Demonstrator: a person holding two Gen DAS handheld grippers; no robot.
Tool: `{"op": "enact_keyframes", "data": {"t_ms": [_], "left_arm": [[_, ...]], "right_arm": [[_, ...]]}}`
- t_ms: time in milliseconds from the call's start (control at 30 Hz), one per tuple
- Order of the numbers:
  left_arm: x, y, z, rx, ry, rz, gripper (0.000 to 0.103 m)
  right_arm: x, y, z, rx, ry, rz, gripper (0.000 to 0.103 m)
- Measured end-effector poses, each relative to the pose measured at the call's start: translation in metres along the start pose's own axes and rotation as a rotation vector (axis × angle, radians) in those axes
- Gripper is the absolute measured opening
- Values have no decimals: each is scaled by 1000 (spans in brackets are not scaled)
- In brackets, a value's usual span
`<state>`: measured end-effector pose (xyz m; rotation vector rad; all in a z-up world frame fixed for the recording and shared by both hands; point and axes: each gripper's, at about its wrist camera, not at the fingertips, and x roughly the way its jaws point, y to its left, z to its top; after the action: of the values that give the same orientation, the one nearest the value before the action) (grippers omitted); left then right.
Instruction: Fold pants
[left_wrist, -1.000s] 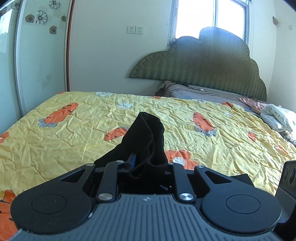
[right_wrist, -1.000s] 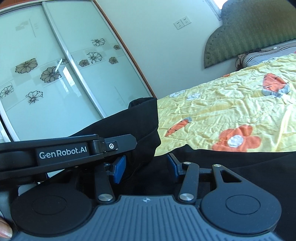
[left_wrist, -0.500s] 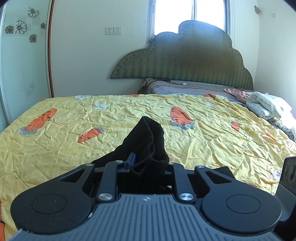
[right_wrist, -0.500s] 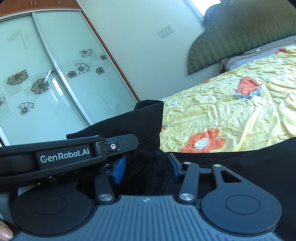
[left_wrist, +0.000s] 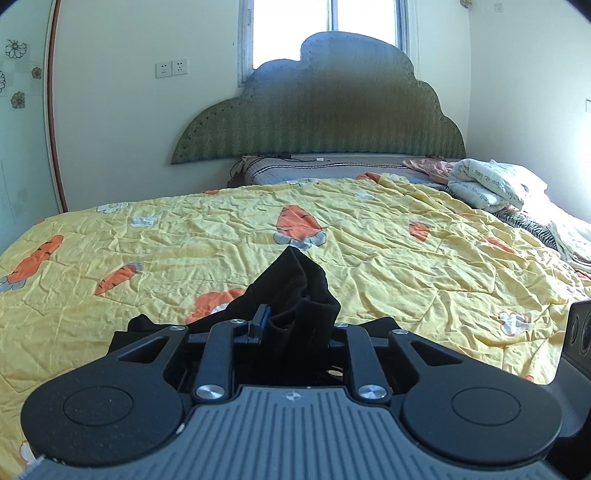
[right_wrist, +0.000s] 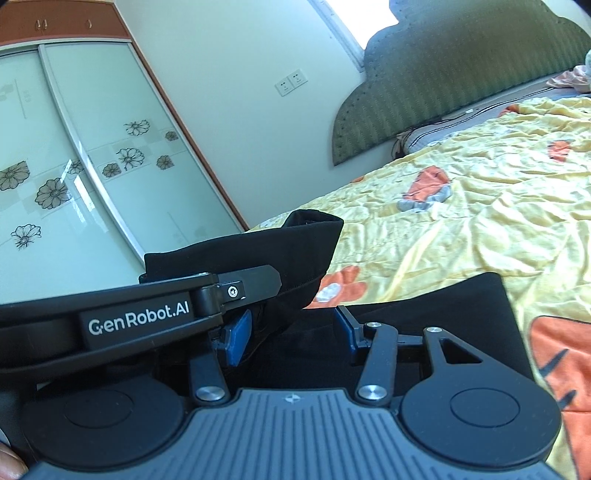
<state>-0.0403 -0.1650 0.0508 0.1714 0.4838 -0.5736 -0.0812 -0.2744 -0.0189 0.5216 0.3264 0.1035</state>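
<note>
The left gripper was clenched on a bunched hem of the soft black fabric pants; the right gripper gripped thicker folds, lifted above the crumpled yellow carrot-print quilt. Limp and light, the pants looked best pinched at hems or waistband

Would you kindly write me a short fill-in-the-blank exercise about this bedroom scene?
1. The left gripper is clamped on the ____ pants.
2. The quilt is yellow, printed with orange ____.
3. The green headboard stands below a ____.
4. The wardrobe doors carry ____ motifs.

Missing words: black; carrots; window; flower
</note>
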Motion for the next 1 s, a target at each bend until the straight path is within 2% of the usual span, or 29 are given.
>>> {"op": "enact_keyframes", "data": {"t_ms": [433, 1000], "left_arm": [[20, -41, -9, 67, 17, -57, 18], [38, -67, -18, 95, 60, -118, 18]], "right_arm": [[-18, -30, -5, 34, -16, -95, 49], [-29, -56, -12, 84, -2, -171, 49]]}}
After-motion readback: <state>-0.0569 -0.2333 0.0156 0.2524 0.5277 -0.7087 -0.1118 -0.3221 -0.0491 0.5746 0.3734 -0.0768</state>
